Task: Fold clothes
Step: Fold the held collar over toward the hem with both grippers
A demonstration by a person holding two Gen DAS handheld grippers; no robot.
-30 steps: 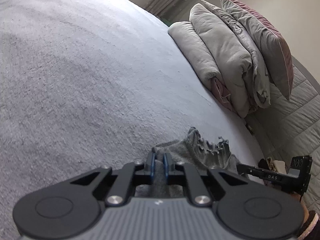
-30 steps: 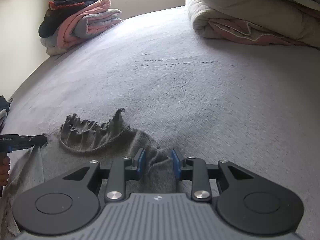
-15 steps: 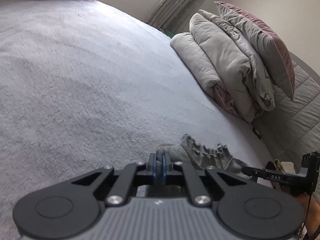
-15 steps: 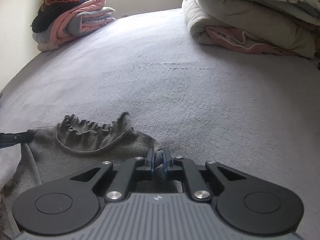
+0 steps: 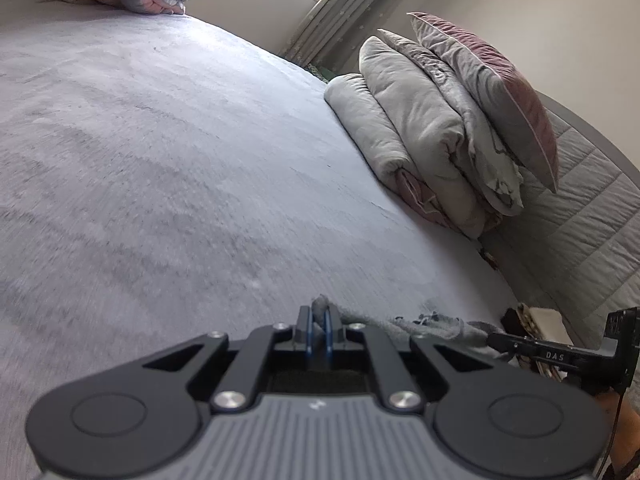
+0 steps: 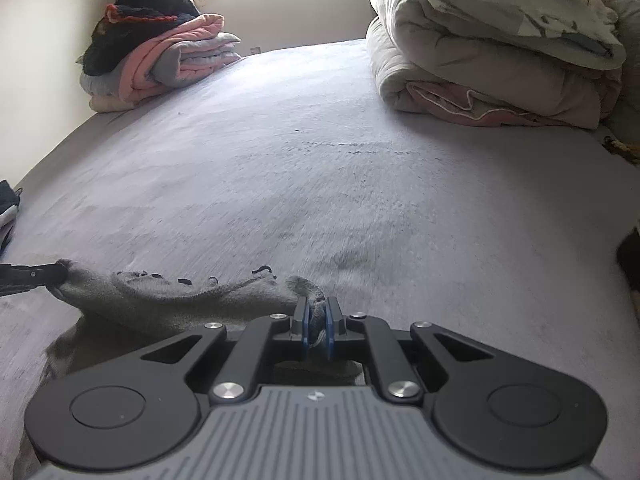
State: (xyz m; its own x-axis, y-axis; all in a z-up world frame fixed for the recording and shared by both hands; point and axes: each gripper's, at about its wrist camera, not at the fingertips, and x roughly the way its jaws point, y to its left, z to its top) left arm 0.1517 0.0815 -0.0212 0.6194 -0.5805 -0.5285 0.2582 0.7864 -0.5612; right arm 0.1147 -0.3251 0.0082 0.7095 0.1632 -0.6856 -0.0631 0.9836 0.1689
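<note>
I have my left claw (image 5: 318,330) pinched tight on a bunched corner of the grey knitted top with a ruffled neckline (image 6: 168,300), and my right claw (image 6: 316,330) is clamped on the opposite corner. In the right wrist view the top is strung between the two claws across the lower left of the frame, its upper edge lifted off the pale grey plush bed cover (image 6: 360,184) while the rest sags down below, partly hidden behind my own claw body.

What worries me most is the grip itself: each claw holds only a small wad of loose knit at the very fingertips, so a sharp pull apart could drag a corner out and drop that side in a heap. The ruffled neckline hangs slack between the claws, and if I lower the top with that slack in it, the fabric will likely land creased or doubled on itself. Uneven height between the two sides would skew any fold line.

Both claws sit low, close to the bed cover, pointing roughly forward across it. In the left wrist view the right claw shows at the lower right edge, a bit of my hand (image 5: 614,420) behind it.
</note>
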